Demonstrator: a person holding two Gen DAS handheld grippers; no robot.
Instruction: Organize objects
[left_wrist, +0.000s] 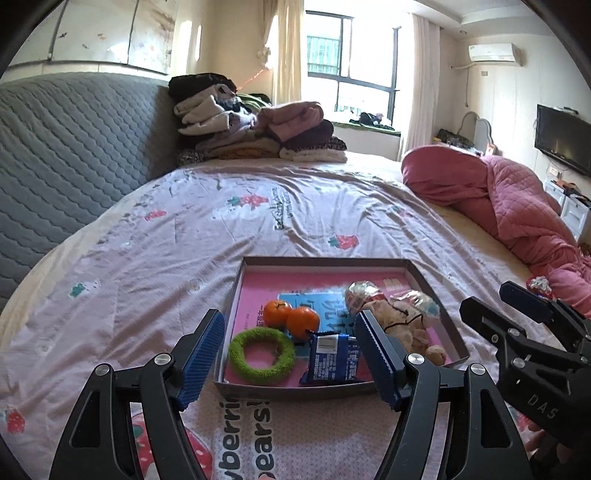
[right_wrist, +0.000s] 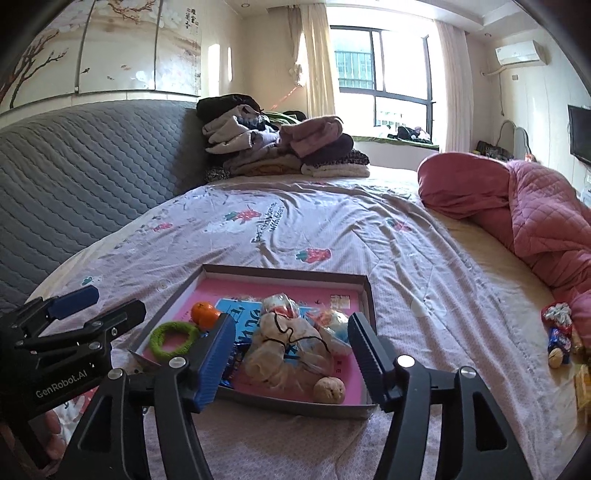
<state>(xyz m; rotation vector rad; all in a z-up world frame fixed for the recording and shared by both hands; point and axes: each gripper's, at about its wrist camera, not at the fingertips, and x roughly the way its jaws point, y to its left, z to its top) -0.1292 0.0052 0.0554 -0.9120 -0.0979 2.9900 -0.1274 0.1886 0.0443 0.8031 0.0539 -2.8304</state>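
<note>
Bedsheet w/ clothes pile, pink quilt beyond box.

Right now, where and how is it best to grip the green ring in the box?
Grip the green ring across its near band, from above: it lies flat on the box floor, open centre admitting one finger of the left tongs.
</note>
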